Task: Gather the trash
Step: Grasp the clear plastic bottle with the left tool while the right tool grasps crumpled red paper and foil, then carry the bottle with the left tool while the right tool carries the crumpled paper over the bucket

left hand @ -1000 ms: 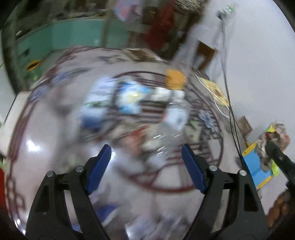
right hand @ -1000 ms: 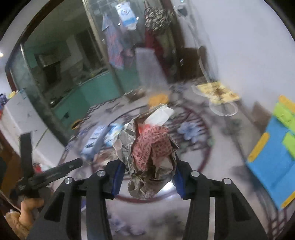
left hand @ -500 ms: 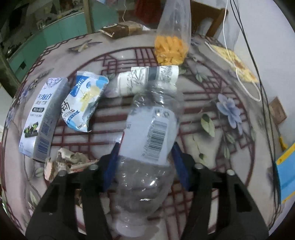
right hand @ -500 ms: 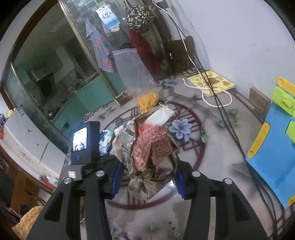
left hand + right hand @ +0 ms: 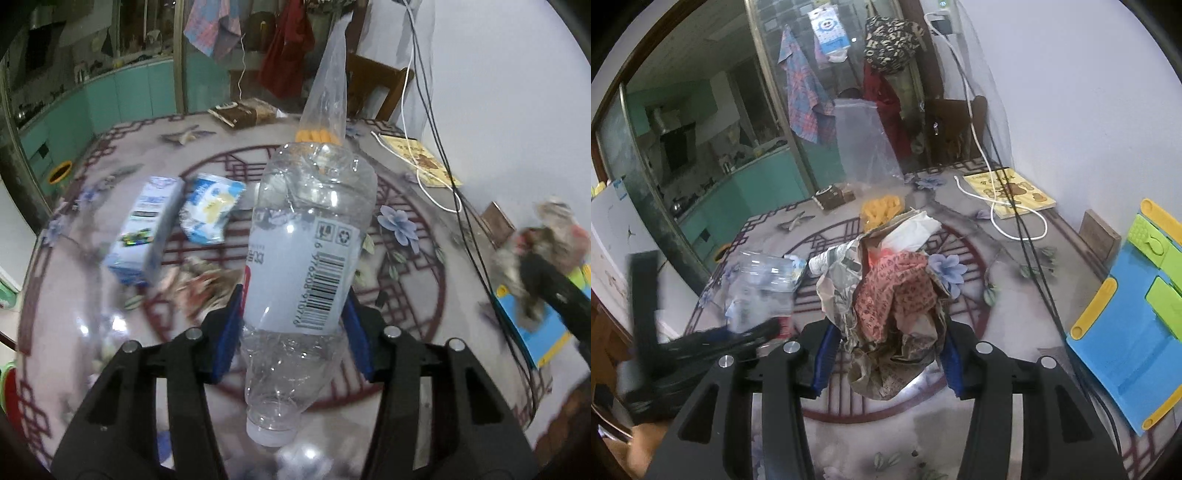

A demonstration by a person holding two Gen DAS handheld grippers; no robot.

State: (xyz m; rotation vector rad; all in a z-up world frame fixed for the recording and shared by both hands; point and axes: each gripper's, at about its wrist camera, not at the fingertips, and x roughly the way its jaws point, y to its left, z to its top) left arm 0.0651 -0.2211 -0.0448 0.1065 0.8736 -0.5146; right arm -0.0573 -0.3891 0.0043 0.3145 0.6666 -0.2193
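Note:
A clear, crushed plastic bottle (image 5: pixel 310 236) with a white barcode label hangs cap-down above the round patterned table (image 5: pixel 74 332). My left gripper (image 5: pixel 293 295) holds it by the middle; its jaws are still closing and the blue pads press on the label. In the right wrist view the same bottle (image 5: pixel 764 280) shows blurred at the left. My right gripper (image 5: pixel 888 343) is shut on a wad of crumpled paper and red printed wrapper (image 5: pixel 886 291), held above the table. That wad (image 5: pixel 546 251) also appears at the right edge of the left wrist view.
On the table lie a milk carton (image 5: pixel 144 229), a blue-white pouch (image 5: pixel 208 206), crumpled paper (image 5: pixel 199 284) and a clear bag of orange snacks (image 5: pixel 325 103). Cables (image 5: pixel 1019 229) hang over a yellow puzzle board (image 5: pixel 1008 192). A blue-green toy board (image 5: pixel 1126 332) lies at right.
My left gripper went from open over the table to gripping the bottle, then lifted it off the table. The right gripper kept still with its wad.

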